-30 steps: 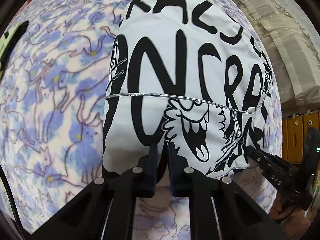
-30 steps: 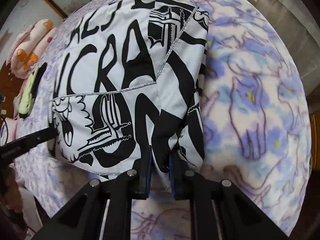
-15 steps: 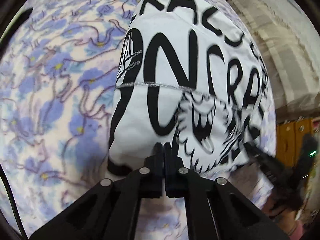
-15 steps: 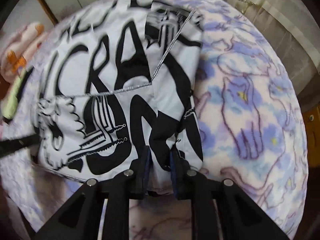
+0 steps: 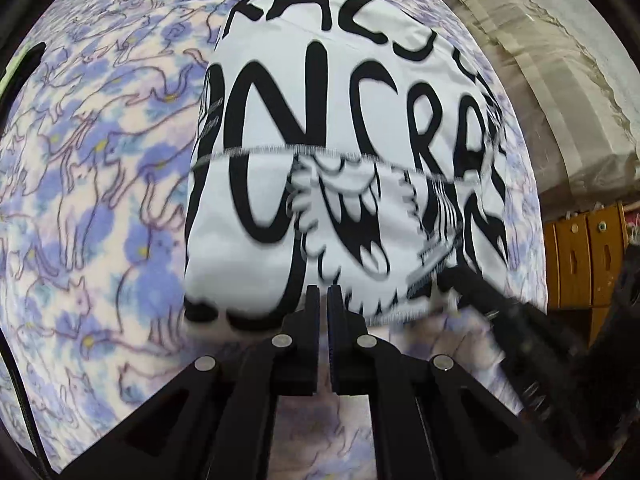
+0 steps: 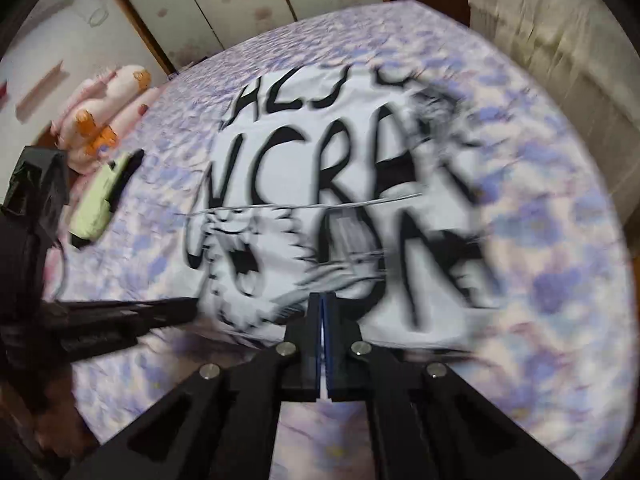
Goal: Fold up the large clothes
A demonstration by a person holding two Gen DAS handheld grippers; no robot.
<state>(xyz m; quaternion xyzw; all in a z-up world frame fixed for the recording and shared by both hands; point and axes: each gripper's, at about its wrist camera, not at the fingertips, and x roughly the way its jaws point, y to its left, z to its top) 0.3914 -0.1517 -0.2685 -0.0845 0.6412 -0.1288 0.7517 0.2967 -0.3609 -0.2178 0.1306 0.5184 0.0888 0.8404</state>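
White tee (image 5: 344,152) with big black lettering – folded, flat on bed (image 5: 100,200); left tool (image 5: 323,300), right tool (image 6: 322,304) both clenched empty.

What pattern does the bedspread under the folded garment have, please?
Purple-outlined cats on blue and cream bedspread, clearest in the left wrist view.

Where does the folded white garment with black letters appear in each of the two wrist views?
Left wrist: folded white garment fills the centre, just above the shut left gripper.
Right wrist: garment at centre, above the shut right gripper.
Shared landmark: purple cat-print blanket.
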